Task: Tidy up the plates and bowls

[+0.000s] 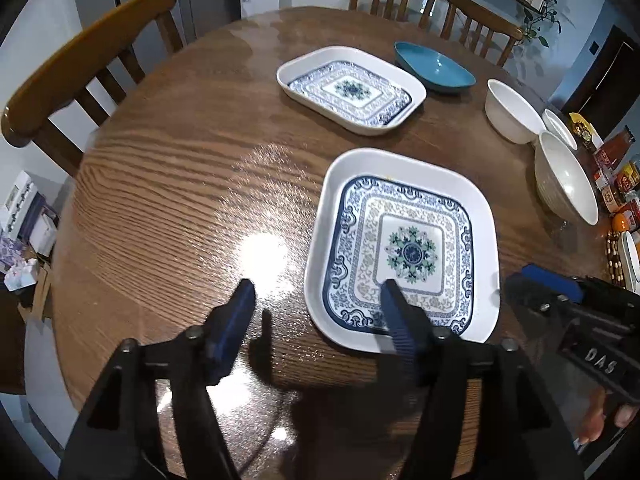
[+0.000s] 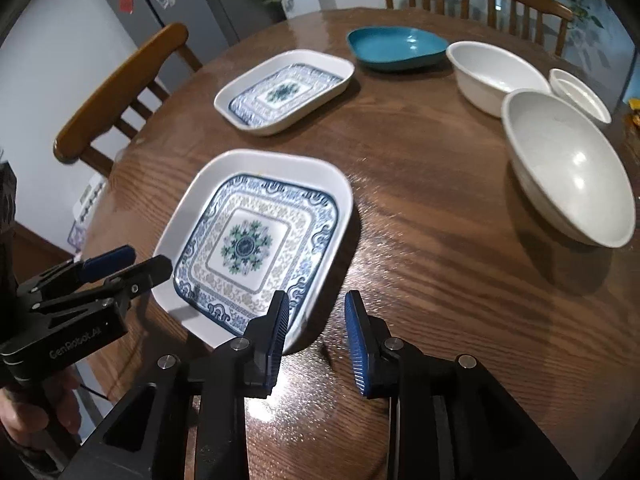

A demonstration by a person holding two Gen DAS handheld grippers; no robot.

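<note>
Early stage: near square blue-patterned white plate [image 2: 256, 240] flat on round wooden desk [image 2: 420, 240], second patterned plate [image 2: 284, 92] apart, teal dish [image 2: 396, 50], white bowls [image 2: 568, 168] unstacked; left tongs [image 1: 318, 300] released, right tongs [image 2: 316, 320] released, both empty

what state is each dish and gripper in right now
near patterned plate: flat on table, empty, not gripped
far patterned plate: flat on table, empty
blue dish: upright, empty
big white bowl: tilted, leaning on stack
deep white bowl: upright, empty
small white bowl: upright, empty
left gripper: open, straddling the near plate's rim
right gripper: open, straddling the same plate's rim
</note>
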